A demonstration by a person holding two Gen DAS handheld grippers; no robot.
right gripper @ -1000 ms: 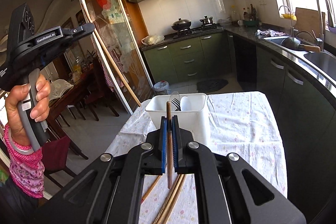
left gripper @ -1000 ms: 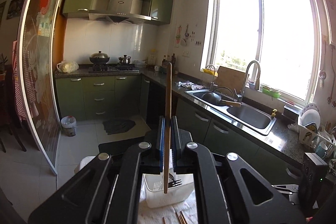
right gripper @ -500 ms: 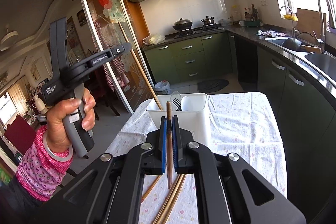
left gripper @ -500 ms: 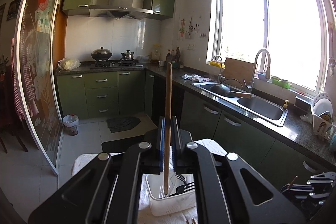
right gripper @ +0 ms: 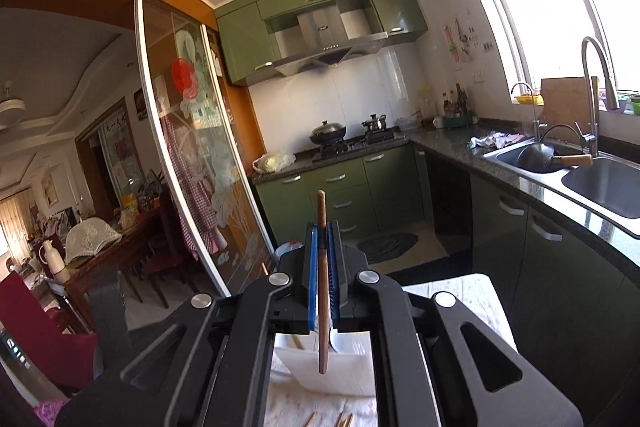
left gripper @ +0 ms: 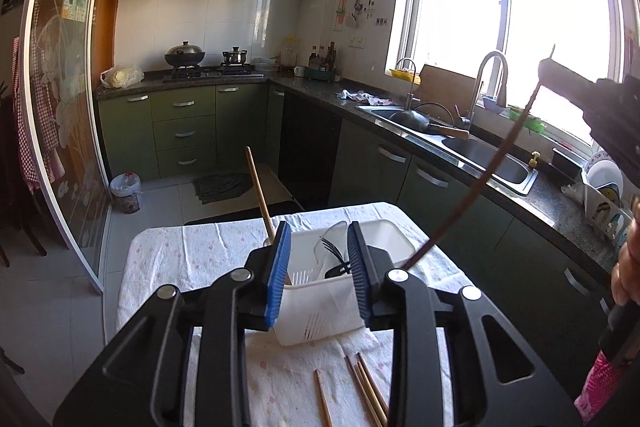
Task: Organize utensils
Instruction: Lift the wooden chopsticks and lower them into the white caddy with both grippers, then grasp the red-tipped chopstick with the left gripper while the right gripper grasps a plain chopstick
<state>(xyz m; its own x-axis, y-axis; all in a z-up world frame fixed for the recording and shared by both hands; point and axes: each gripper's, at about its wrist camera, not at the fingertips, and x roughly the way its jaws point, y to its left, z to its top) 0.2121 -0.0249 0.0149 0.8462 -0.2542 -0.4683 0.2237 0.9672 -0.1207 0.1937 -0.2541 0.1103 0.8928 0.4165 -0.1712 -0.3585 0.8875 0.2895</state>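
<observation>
The left claw (left gripper: 316, 271) hangs over the white utensil caddy (left gripper: 320, 311), its blue-padded jaws spread wide with nothing between them. A pale chopstick (left gripper: 260, 195) stands tilted in the caddy's left compartment, just beside the left pad; a black fork (left gripper: 334, 255) and a clear spoon lean in the middle one. The caddy sits on the cloth-covered bench (left gripper: 192, 251), and more loose chopsticks (left gripper: 360, 391) lie on the cloth nearer the camera. The right claw (right gripper: 323, 279) is raised above the caddy (right gripper: 348, 363), pointing toward the stove, jaws pinched on a dark brown chopstick (right gripper: 322, 291) held upright. From the left view that chopstick (left gripper: 476, 183) slants down toward the caddy's right side.
</observation>
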